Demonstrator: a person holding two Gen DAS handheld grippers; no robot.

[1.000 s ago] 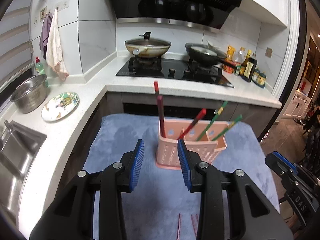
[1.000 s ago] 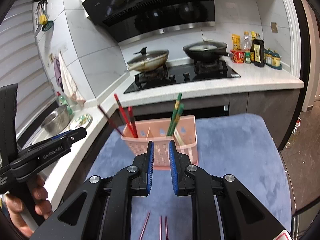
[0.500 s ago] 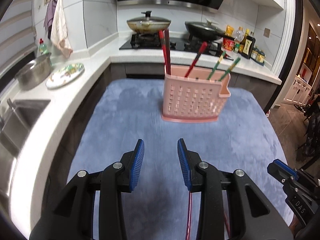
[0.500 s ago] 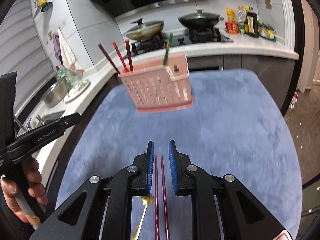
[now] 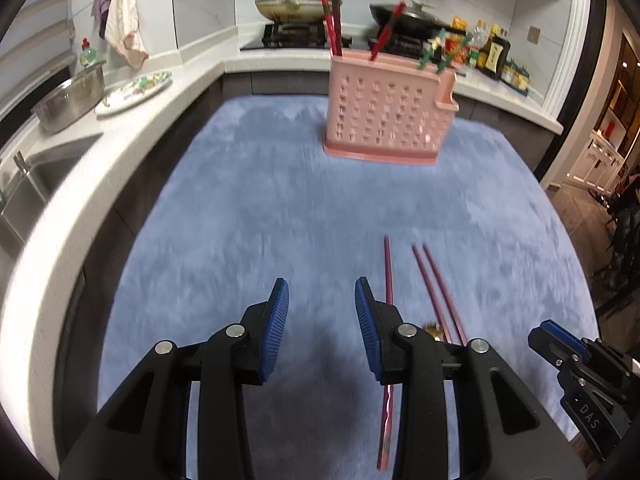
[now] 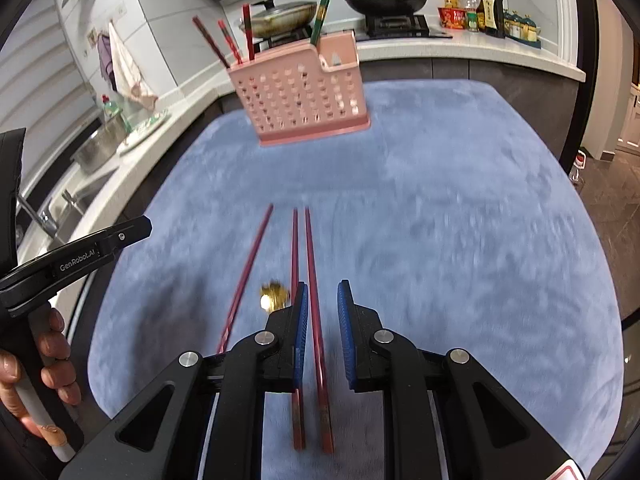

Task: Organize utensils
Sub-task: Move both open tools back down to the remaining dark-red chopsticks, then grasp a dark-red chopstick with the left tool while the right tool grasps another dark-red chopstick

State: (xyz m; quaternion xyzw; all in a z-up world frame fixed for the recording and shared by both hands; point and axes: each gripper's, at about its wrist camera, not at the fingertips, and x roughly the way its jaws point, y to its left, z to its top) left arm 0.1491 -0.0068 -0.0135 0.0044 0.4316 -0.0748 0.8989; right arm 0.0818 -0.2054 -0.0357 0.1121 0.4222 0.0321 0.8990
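Note:
A pink perforated utensil holder (image 5: 387, 116) (image 6: 302, 94) stands at the far side of a blue mat (image 5: 280, 208) (image 6: 460, 216), with red and green chopsticks upright in it. Three dark red chopsticks lie on the near mat: a single one (image 5: 388, 276) (image 6: 250, 268) and a pair (image 5: 436, 288) (image 6: 310, 264). A small gold utensil end (image 6: 273, 296) (image 5: 434, 330) lies among them. My left gripper (image 5: 322, 328) is open and empty, left of the single chopstick. My right gripper (image 6: 323, 330) is open, low over the pair, one chopstick between its jaws.
A white counter runs along the left with a sink (image 5: 24, 196), a steel pot (image 5: 70, 98) and a patterned plate (image 5: 134, 88). The stove with two pans (image 5: 292, 4) and bottles (image 6: 486, 12) sits behind the mat. The floor drops off at the right.
Both grippers have pulled back and down towards the near mat, so the holder looks farther off. The right gripper's jaws have opened wider around the chopstick pair.

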